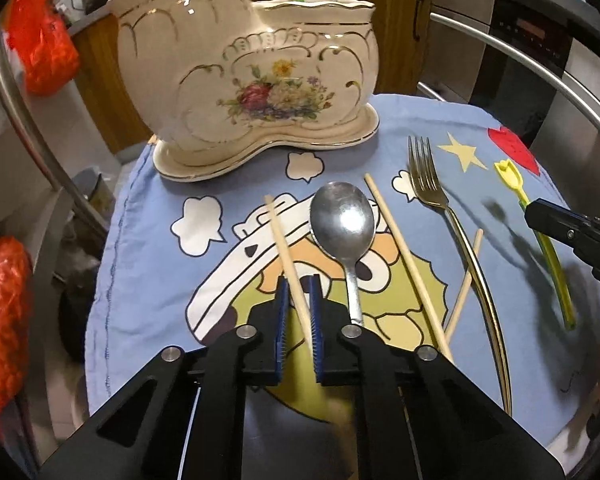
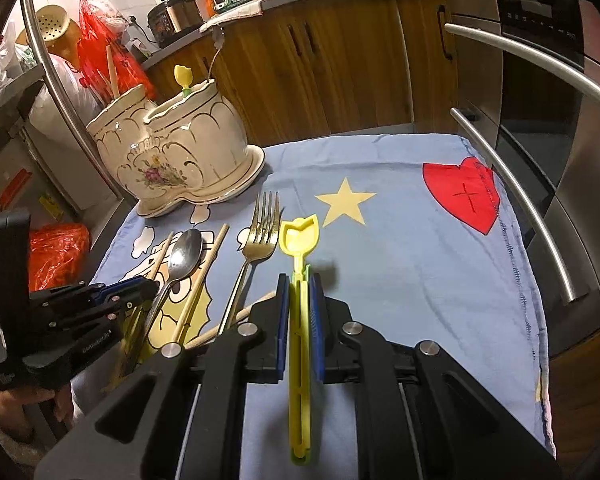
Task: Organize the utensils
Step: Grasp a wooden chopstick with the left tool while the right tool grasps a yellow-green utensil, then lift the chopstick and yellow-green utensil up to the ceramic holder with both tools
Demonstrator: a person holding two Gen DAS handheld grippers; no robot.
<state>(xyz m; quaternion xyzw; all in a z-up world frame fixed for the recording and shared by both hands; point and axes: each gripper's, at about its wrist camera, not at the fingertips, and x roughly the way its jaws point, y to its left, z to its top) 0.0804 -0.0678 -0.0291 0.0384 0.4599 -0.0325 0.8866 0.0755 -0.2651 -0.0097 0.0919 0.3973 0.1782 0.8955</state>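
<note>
My left gripper point(image 1: 299, 280) is shut on a wooden chopstick point(image 1: 278, 224) that lies slanted on the blue cartoon cloth point(image 1: 148, 260). Right of it lie a steel spoon point(image 1: 342, 216), a second chopstick point(image 1: 404, 248), a third chopstick point(image 1: 466, 276) and a gold fork point(image 1: 424, 176). My right gripper point(image 2: 300, 276) is shut on a yellow tulip-tipped plastic stick point(image 2: 300, 236), pointing away over the cloth point(image 2: 420, 280). The cream floral ceramic holder point(image 1: 244, 80) point(image 2: 180, 148) stands at the cloth's far left and holds another yellow tulip stick point(image 2: 183, 76).
Steel oven handles point(image 2: 520, 200) and an oven front border the cloth on the right. Wooden cabinets point(image 2: 340, 60) stand behind. Red plastic bags point(image 1: 40, 52) hang at the left, beside a curved metal rail point(image 2: 60, 92). A hand point(image 2: 8, 404) holds the left gripper.
</note>
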